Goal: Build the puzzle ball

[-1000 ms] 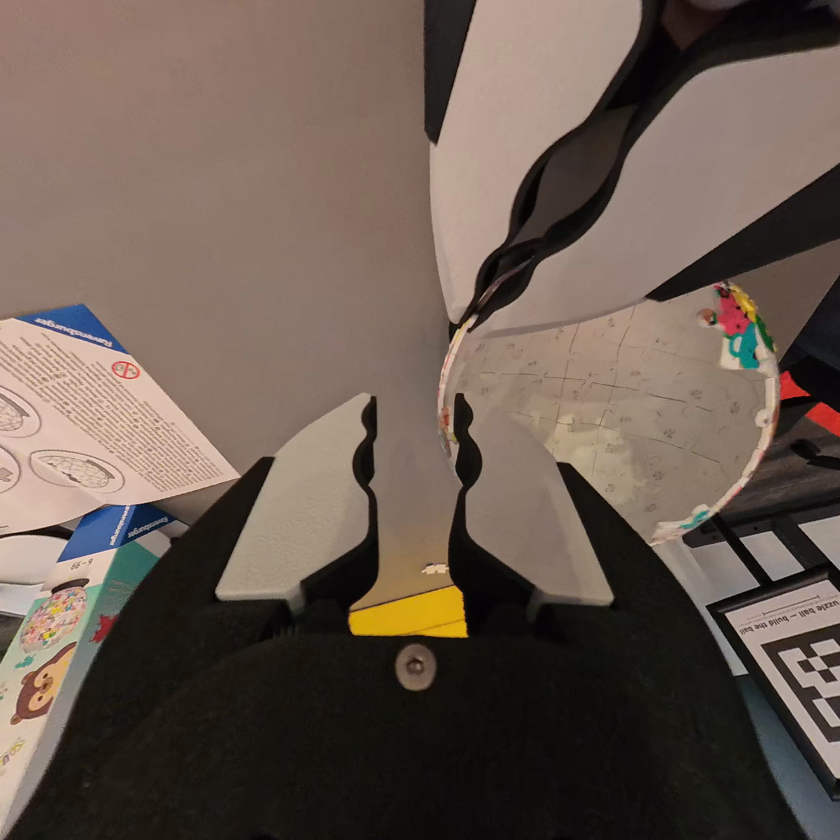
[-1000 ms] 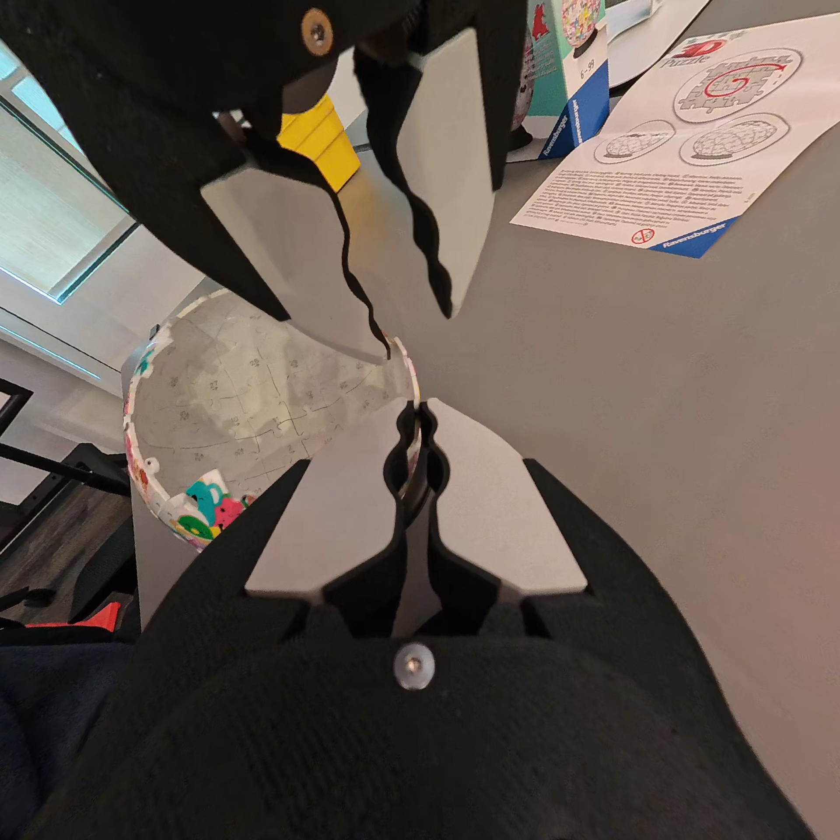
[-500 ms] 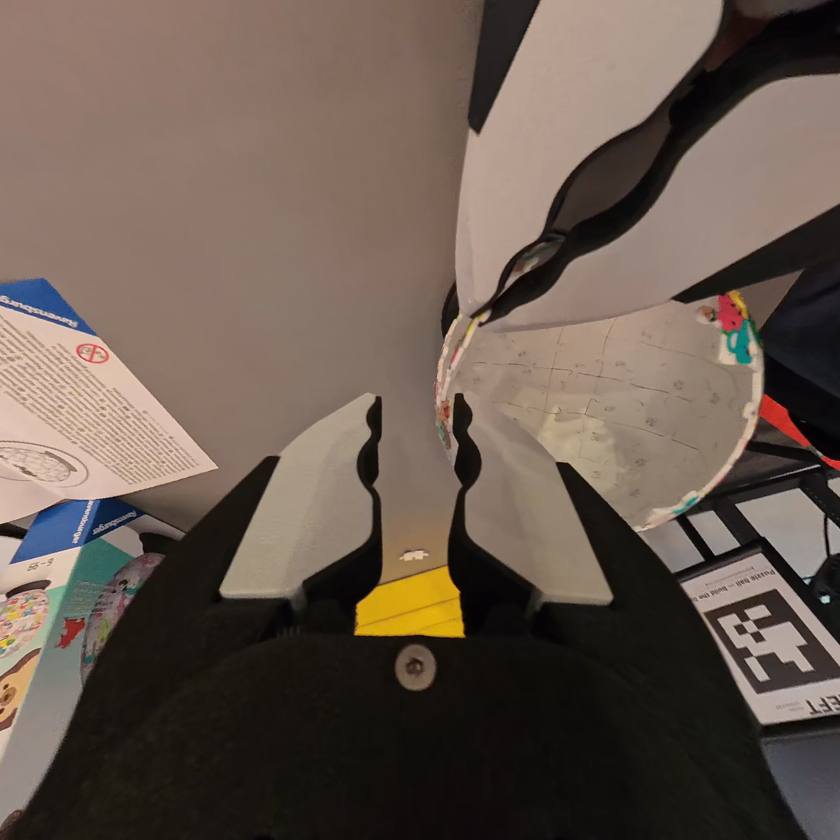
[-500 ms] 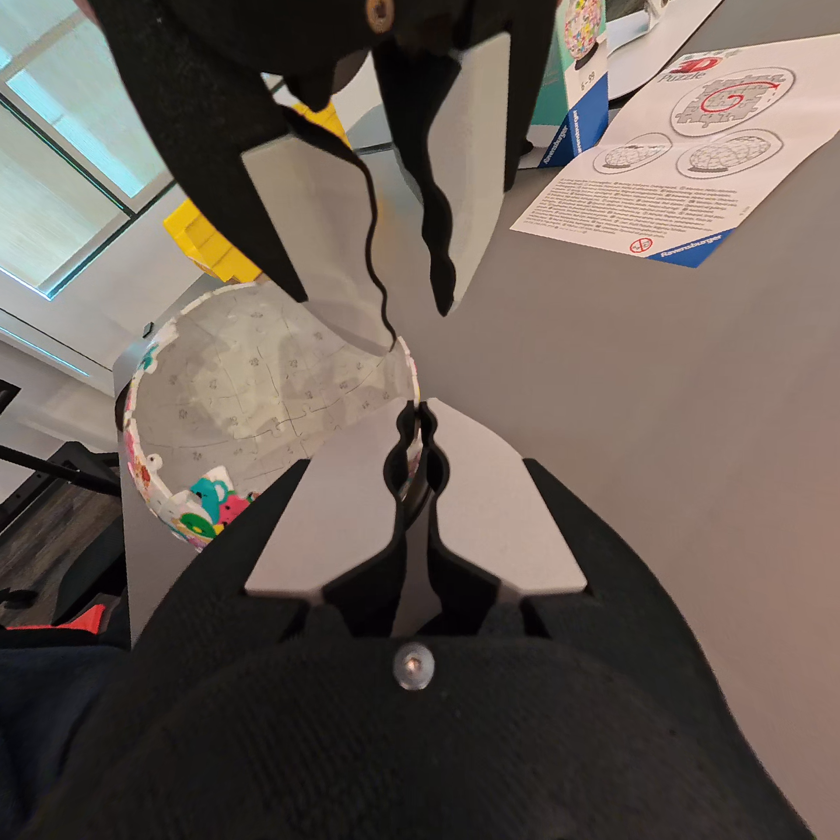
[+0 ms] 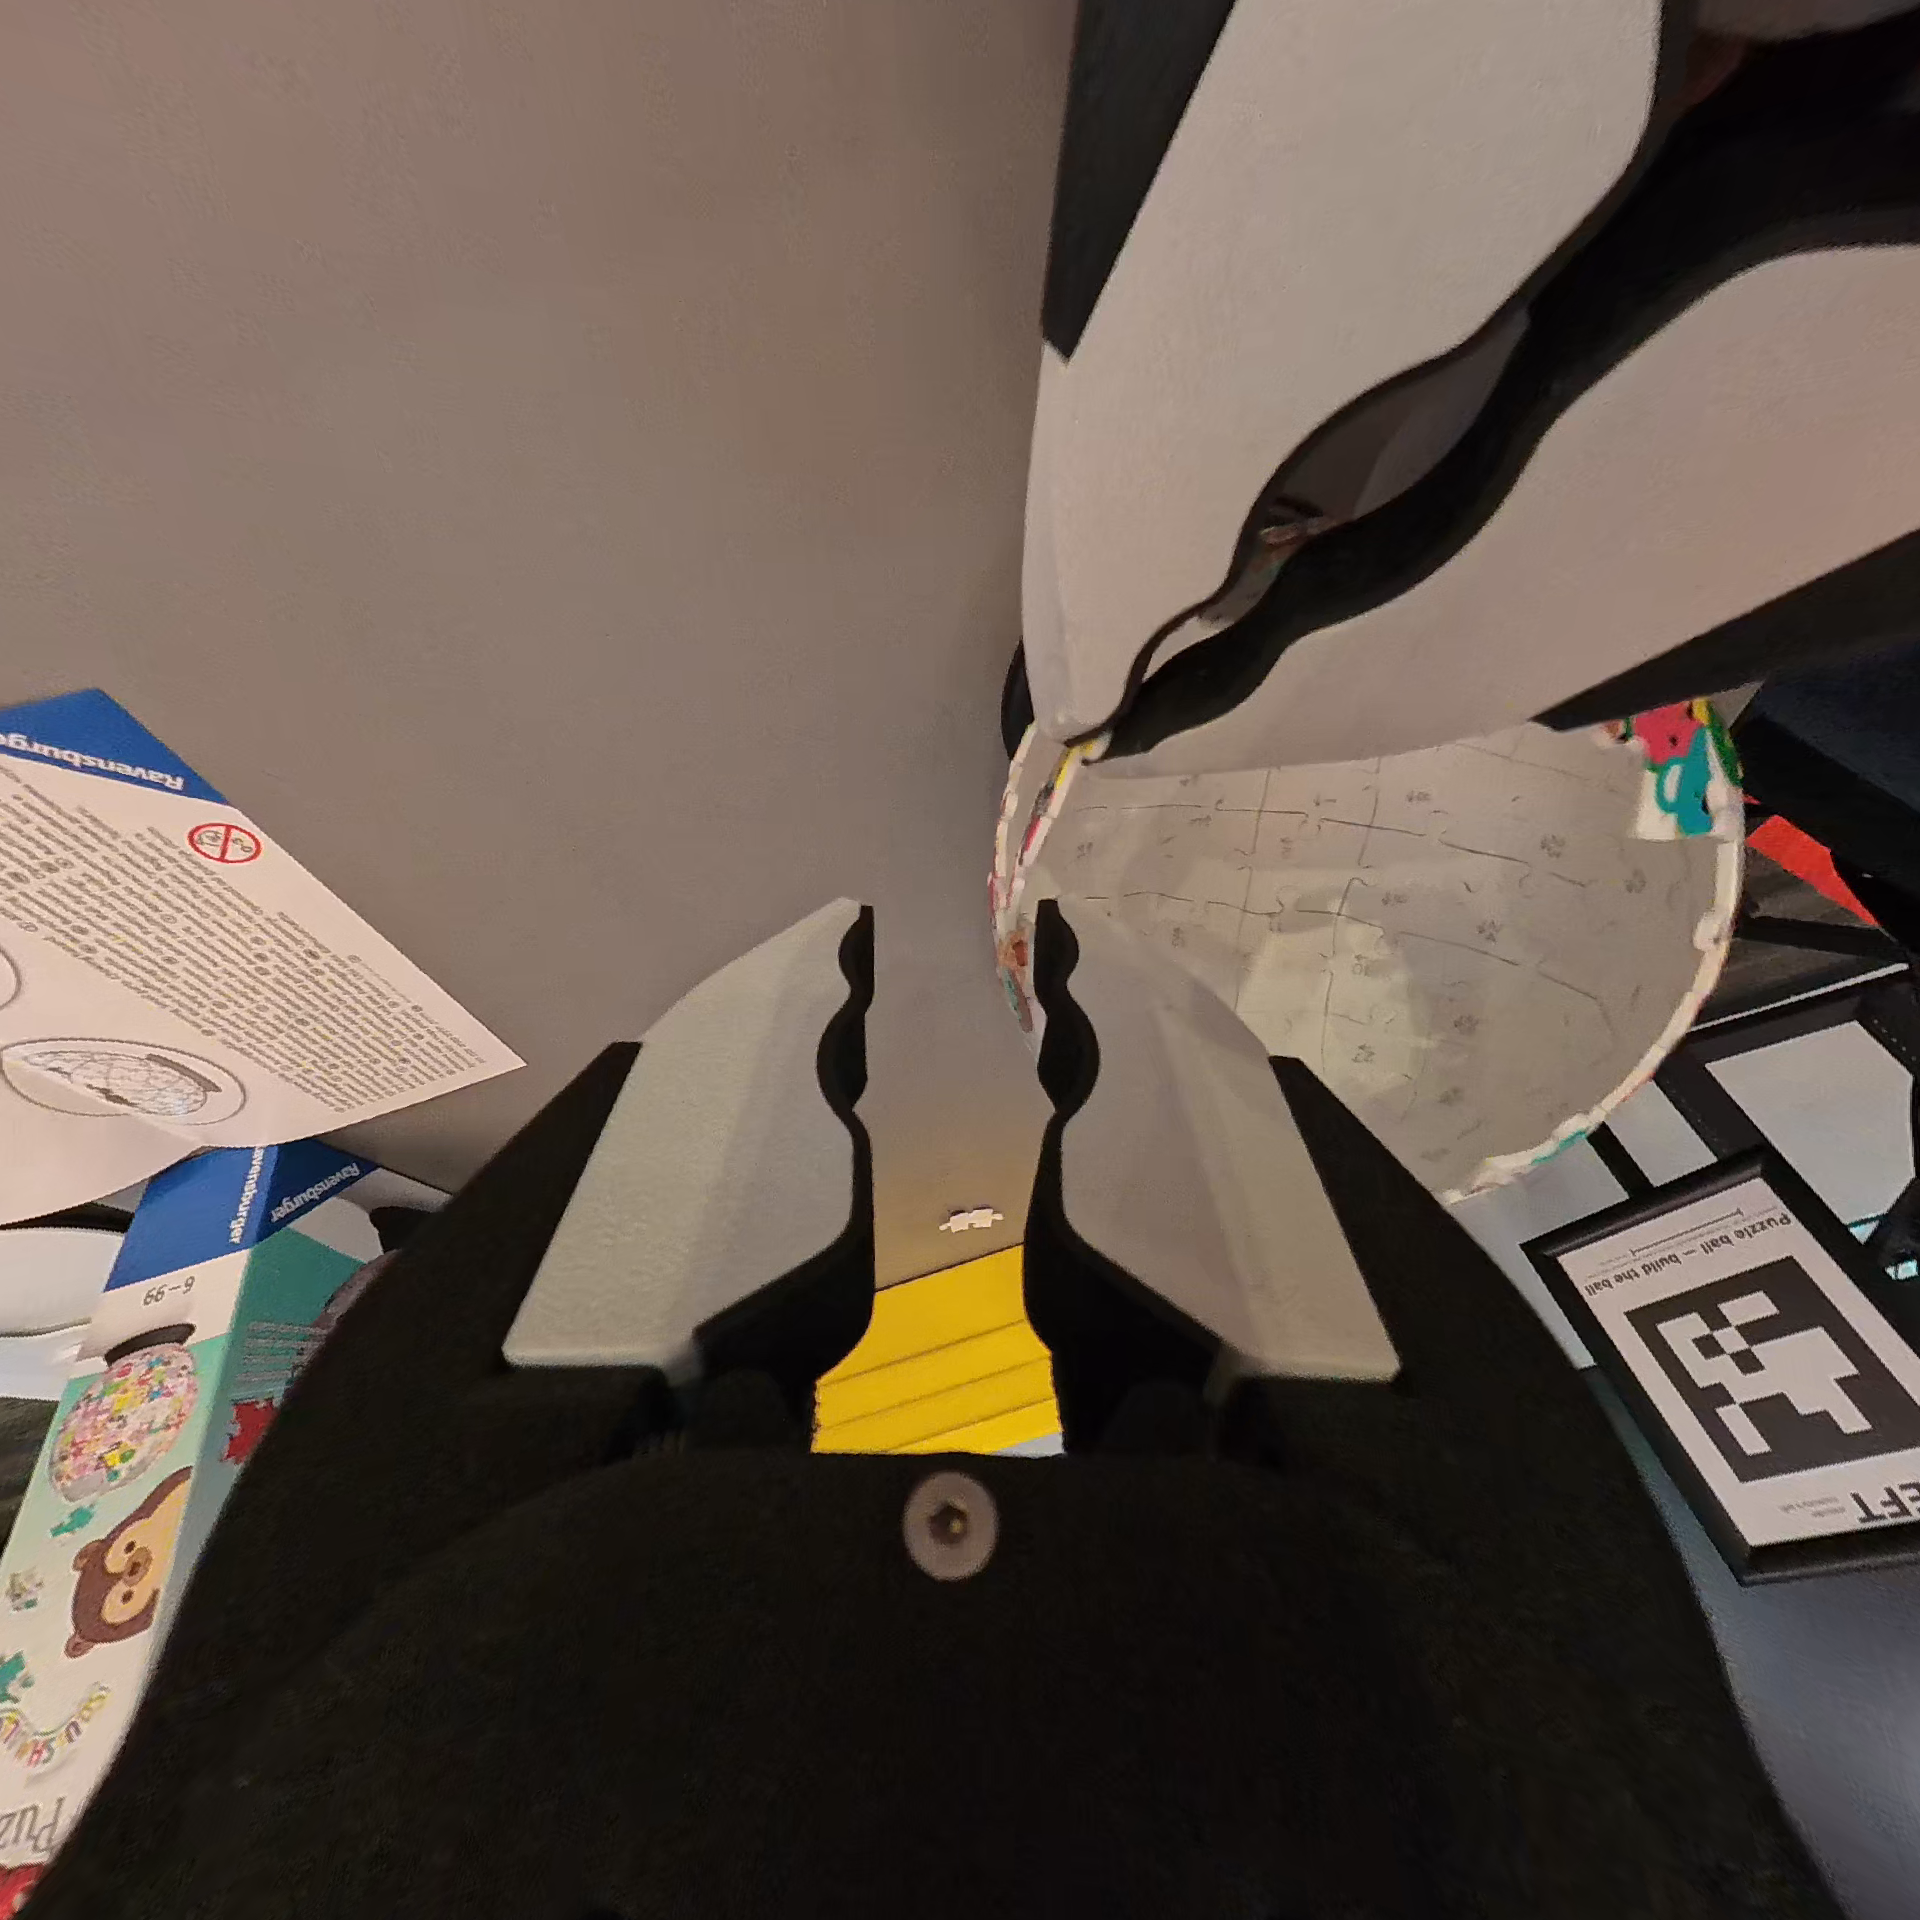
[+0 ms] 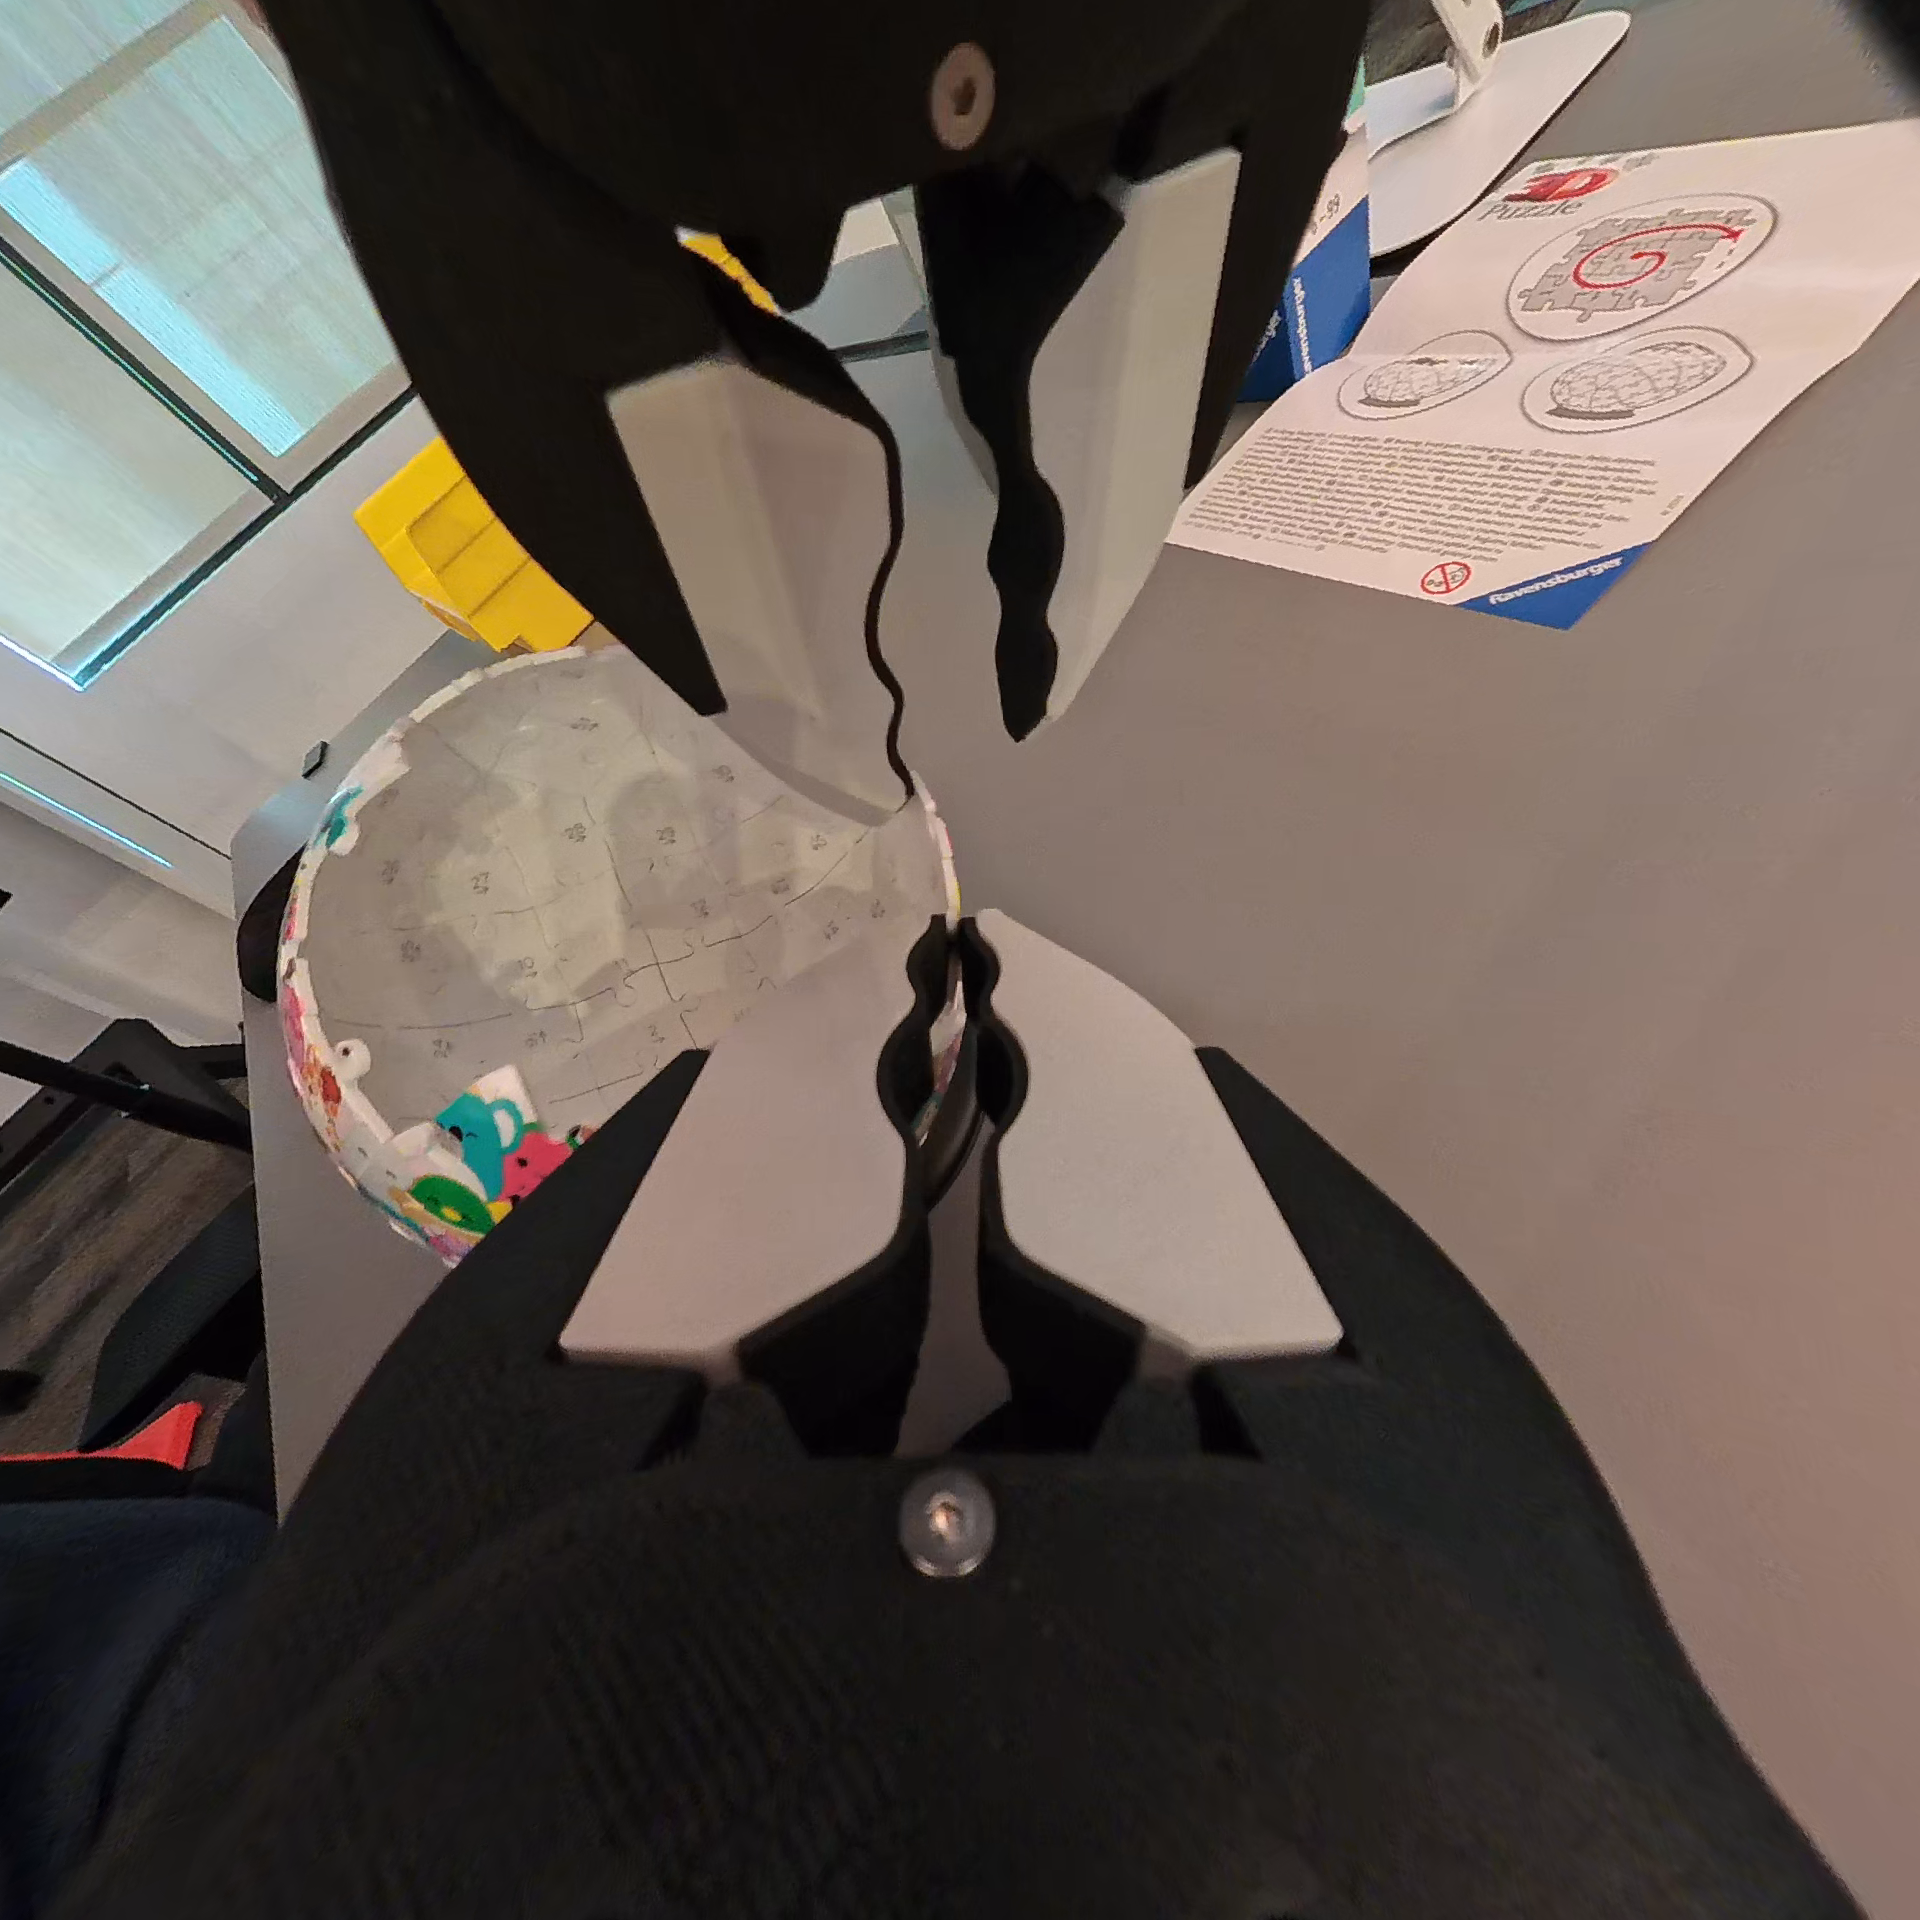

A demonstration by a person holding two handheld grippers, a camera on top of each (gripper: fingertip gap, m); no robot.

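The puzzle ball is a half-built shell (image 5: 1351, 966), white inside with colourful rim pieces, and also shows in the right wrist view (image 6: 540, 935). My right gripper (image 6: 961, 930) is shut on the shell's rim and holds it at the table's edge; it also shows in the left wrist view (image 5: 1081, 738). My left gripper (image 5: 954, 920) is open and empty, with the rim showing between its fingers, close to the right one. In the right wrist view the left gripper (image 6: 961, 753) comes in from above, with one finger over the shell's inside. A loose white puzzle piece (image 5: 971, 1223) lies on the grey table.
An instruction leaflet (image 5: 208, 935) (image 6: 1507, 416) and the puzzle box (image 5: 156, 1455) lie on the grey table (image 6: 1455, 935). A yellow bin (image 6: 468, 551) (image 5: 935, 1361) stands beyond the shell. A black-framed marker card (image 5: 1745, 1382) lies at the right. Chairs and floor show past the table edge. The tips of both grippers are at nearly the same place.
My left gripper has shifted and turned to face the right gripper more squarely, staying open. The right gripper keeps its hold on the shell's rim.
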